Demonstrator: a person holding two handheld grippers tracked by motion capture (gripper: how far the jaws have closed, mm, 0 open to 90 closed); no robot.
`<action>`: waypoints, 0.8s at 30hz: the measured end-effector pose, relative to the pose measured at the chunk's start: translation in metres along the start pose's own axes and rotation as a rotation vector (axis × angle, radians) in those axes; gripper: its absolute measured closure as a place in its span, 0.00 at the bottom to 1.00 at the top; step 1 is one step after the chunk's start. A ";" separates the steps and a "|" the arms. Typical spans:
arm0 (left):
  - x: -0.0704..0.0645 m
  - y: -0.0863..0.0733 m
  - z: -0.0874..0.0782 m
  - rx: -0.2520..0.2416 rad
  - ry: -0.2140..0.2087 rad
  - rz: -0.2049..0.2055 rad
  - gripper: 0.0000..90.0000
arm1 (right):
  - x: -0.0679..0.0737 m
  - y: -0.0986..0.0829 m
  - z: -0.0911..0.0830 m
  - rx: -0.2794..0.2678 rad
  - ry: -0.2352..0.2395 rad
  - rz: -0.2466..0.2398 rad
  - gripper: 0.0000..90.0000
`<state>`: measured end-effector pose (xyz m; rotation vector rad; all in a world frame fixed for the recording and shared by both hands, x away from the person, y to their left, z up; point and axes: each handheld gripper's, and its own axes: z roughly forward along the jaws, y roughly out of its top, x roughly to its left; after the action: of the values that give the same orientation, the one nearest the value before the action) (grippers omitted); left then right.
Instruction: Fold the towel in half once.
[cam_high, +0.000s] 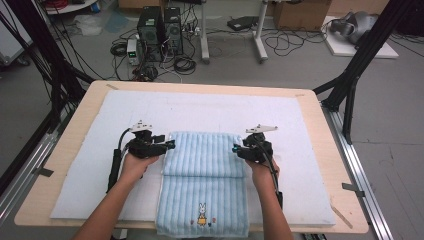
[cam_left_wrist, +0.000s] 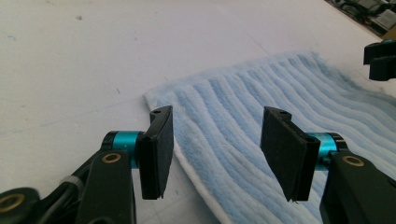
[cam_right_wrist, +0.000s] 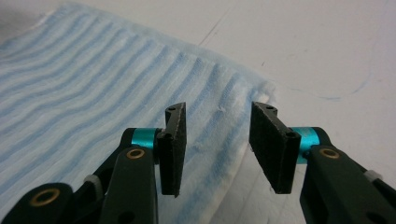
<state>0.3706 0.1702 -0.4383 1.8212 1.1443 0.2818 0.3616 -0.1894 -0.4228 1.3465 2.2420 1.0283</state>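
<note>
No words, brand names or numbers can be read anywhere. The one sign is a small embroidered rabbit figure on the light blue striped terry towel, near the hem that hangs at the table's near edge.

One striped blue towel, two grippers: left at 9 o'clock, right at 3; one white mat.
</note>
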 end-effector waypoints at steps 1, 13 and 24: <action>0.000 0.000 0.004 0.018 0.009 0.008 0.50 | 0.001 0.001 0.004 0.014 -0.003 0.008 0.62; -0.008 -0.003 0.015 0.094 0.114 0.171 0.91 | 0.005 0.001 0.023 0.082 -0.050 -0.061 0.82; -0.005 0.007 -0.010 -0.007 0.010 0.073 0.97 | 0.007 0.001 0.001 -0.016 0.004 -0.067 0.96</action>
<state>0.3660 0.1709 -0.4262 1.8600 1.0840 0.3366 0.3594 -0.1822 -0.4224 1.2546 2.2605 1.0245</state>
